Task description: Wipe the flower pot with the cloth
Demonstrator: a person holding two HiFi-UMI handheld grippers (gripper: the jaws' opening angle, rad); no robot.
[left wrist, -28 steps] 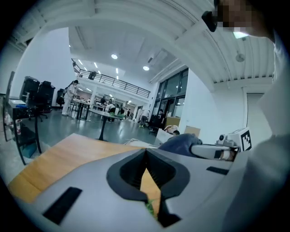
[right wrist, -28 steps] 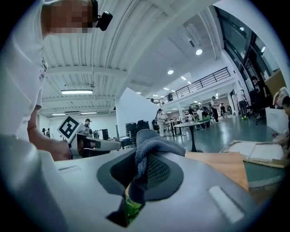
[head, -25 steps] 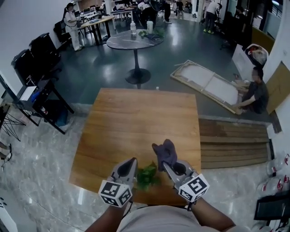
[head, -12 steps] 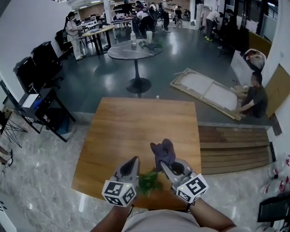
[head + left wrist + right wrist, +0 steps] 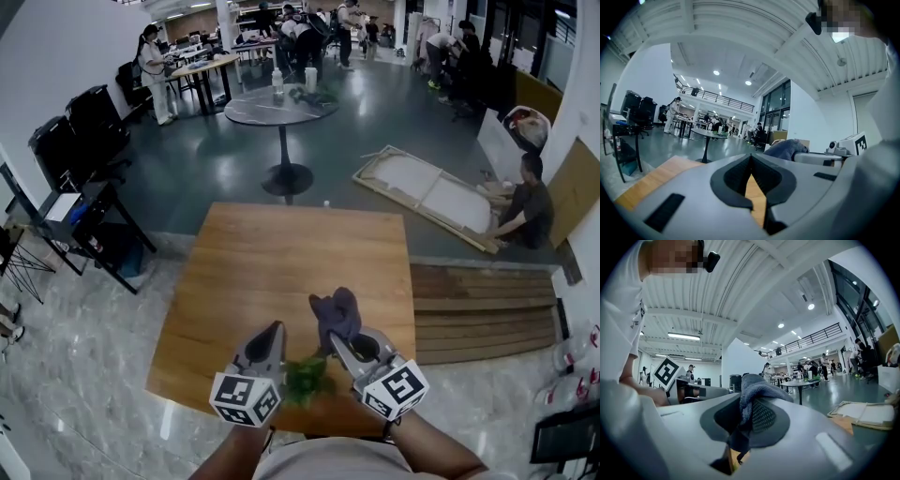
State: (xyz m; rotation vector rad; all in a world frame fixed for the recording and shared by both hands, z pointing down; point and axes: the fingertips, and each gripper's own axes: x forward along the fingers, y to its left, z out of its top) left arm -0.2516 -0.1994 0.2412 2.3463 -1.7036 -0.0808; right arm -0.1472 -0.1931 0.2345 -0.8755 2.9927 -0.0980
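Clamping cloth [image 5: 759,386], right hand-held gripper [image 5: 748,414]; only head view shows plant [image 5: 305,379].

Left tongs [image 5: 274,332] closed, empty; right tongs [image 5: 337,341] pinching cloth [image 5: 337,312].

Over the near edge of the one wooden table [image 5: 281,262] are two grippers, the left gripper [image 5: 273,330] and the right gripper [image 5: 336,339], along with one cloth [image 5: 337,309] and one green plant [image 5: 305,373]. Beyond the wooden table are one round table [image 5: 279,101], one flat panel [image 5: 431,186] on the floor and one seated person [image 5: 532,199].
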